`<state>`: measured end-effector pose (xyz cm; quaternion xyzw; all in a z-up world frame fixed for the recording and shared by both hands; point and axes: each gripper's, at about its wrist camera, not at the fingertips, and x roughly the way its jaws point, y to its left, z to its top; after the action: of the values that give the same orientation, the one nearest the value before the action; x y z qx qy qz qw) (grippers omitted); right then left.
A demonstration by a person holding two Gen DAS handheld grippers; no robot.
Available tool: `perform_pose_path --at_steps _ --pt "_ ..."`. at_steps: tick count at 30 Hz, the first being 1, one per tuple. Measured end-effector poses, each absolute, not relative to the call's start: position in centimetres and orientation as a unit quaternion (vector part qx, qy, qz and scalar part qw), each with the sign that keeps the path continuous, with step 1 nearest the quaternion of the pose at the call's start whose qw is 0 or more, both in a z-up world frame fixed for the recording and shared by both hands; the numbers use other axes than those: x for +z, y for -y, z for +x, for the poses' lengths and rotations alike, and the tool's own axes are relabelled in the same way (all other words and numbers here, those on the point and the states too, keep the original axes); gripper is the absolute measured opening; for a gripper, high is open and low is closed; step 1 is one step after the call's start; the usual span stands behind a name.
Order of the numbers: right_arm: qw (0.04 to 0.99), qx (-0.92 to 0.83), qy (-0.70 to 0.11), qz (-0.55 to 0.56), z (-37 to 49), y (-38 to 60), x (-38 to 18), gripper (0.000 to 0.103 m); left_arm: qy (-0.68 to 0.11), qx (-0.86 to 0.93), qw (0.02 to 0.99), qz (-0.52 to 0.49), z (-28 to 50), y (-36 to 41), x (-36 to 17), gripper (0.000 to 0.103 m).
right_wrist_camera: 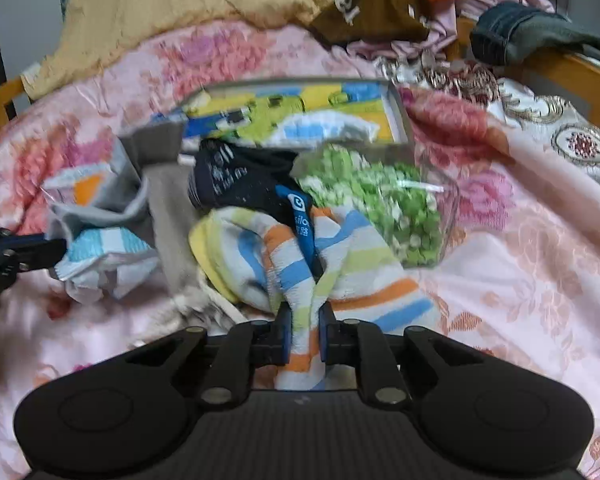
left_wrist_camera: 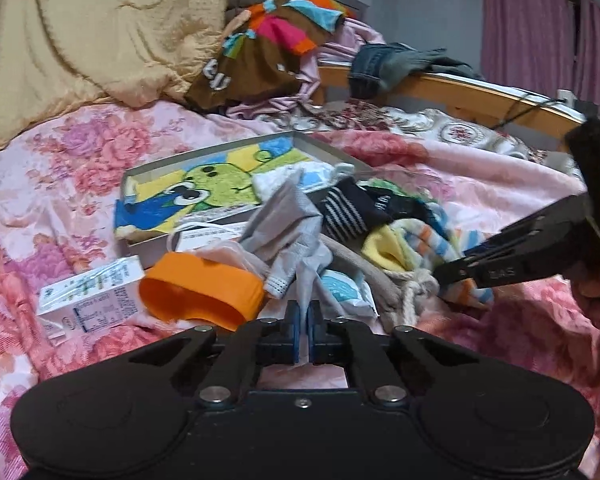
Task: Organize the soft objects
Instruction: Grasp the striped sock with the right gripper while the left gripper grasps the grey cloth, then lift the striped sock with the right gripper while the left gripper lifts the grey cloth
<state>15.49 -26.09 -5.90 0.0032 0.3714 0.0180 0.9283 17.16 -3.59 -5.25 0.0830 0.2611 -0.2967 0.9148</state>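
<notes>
Centrally, a striped sock (right_wrist_camera: 340, 280) is clamped in the right tool (right_wrist_camera: 303, 332); the left tool (left_wrist_camera: 303, 320) is pinched nearly together on grey cloth (left_wrist_camera: 296, 236).

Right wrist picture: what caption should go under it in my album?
Right tongs pinching a striped sock from a heap on the flowery bedspread.

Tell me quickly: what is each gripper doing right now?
Left gripper: shut, apparently holding nothing.
Right gripper: shut on the pastel striped fabric sock.
</notes>
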Motion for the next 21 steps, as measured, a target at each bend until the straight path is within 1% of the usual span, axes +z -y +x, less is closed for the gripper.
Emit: perform_pose_path --at_steps 6,15,21 --pt "0.942 0.062 -0.33 0.012 14.4 25.5 -4.6 0.013 -0.255 -0.275 0.925 0.069 17.1 3.7 -4.4 0.002" --pt "0.954 0.147 -0.26 0.035 12.9 24.8 -2.3 0.013 -0.251 -0.31 0.917 0.014 16.3 4.0 -3.0 0.002" --pt "0.967 0.152 -0.202 0.027 11.7 24.5 -1.1 0.013 -0.243 -0.319 0.916 -0.01 16.0 4.0 -2.2 0.002"
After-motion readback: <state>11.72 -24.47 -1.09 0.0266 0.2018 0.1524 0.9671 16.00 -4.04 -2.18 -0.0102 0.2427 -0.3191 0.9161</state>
